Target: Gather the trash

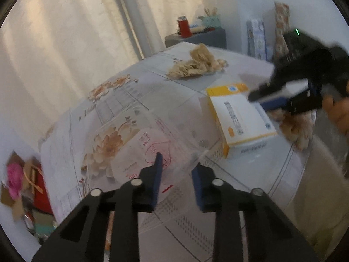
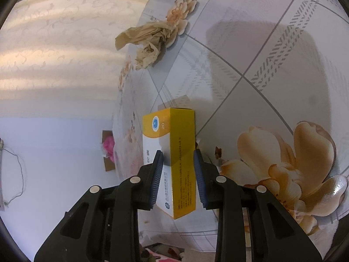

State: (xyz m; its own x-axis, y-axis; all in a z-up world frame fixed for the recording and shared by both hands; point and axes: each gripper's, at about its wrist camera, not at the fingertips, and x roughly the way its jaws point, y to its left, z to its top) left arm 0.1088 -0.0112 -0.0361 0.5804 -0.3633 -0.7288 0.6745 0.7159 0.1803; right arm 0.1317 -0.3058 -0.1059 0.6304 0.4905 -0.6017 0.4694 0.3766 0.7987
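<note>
Trash on bench [image 1: 250,170], left to right: clear plastic wrapper [image 1: 152,146] flat under left gripper [image 1: 177,170], fingers narrowed about its near edge, contact unclear; yellow-white carton [image 2: 174,163] clamped in right gripper [image 2: 178,168]; crumpled brown paper [image 1: 196,64] beyond, untouched. Pickup step. Next: confirm wrapper pinch, lift.

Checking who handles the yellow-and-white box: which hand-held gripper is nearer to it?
Right. The right hand-held gripper clamps the box; the left hand-held gripper sits apart, at a clear plastic wrapper.

Left gripper [image 1: 177,168]: black linkage arms, silver rivets, ribbed blue pads.
</note>
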